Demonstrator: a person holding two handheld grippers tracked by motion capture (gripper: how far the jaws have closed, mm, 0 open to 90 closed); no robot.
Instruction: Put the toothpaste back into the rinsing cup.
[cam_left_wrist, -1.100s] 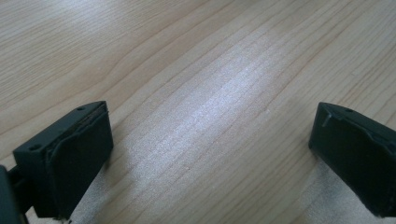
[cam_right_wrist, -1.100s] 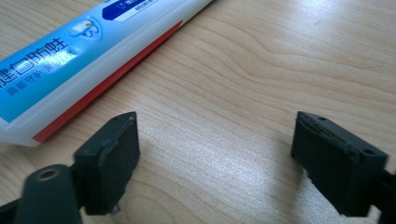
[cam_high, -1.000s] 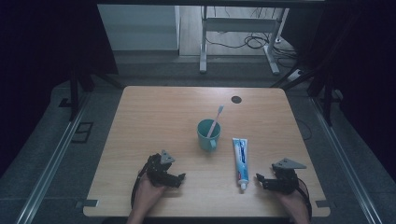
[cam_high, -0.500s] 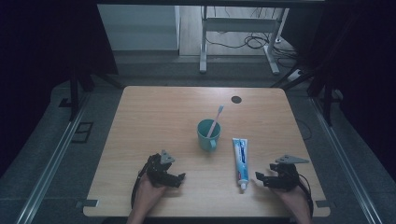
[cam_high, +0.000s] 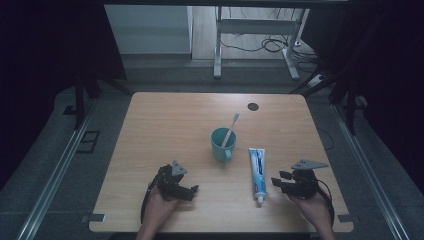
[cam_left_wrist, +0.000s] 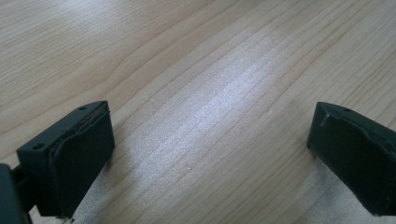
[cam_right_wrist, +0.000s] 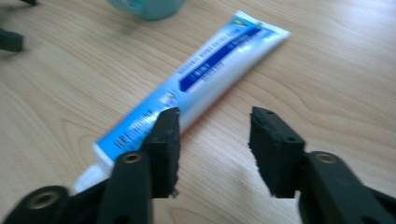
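A white-and-blue toothpaste tube (cam_high: 258, 170) lies on the wooden table (cam_high: 175, 125), cap toward the near edge. Beside it stands a teal mug (cam_high: 222, 145) holding a white toothbrush (cam_high: 231, 126). My right gripper (cam_high: 278, 181) hovers just right of the tube's cap end. In the right gripper view its jaws (cam_right_wrist: 215, 144) have just been closing; they are partly apart with only wood between them, and the tube (cam_right_wrist: 210, 74) runs past the left one. My left gripper (cam_high: 193, 190) rests at the near left, open wide over bare wood (cam_left_wrist: 210, 154).
A dark round grommet (cam_high: 253, 106) sits near the table's far right corner. The mug's base (cam_right_wrist: 149, 7) and the other gripper's jaw tips (cam_right_wrist: 11, 39) show at the top of the right gripper view. Desk legs and cables stand on the floor beyond the table.
The right gripper has lifted slightly off the table beside the tube, and its jaws have drawn closer together. The left gripper, mug and tube have not moved.
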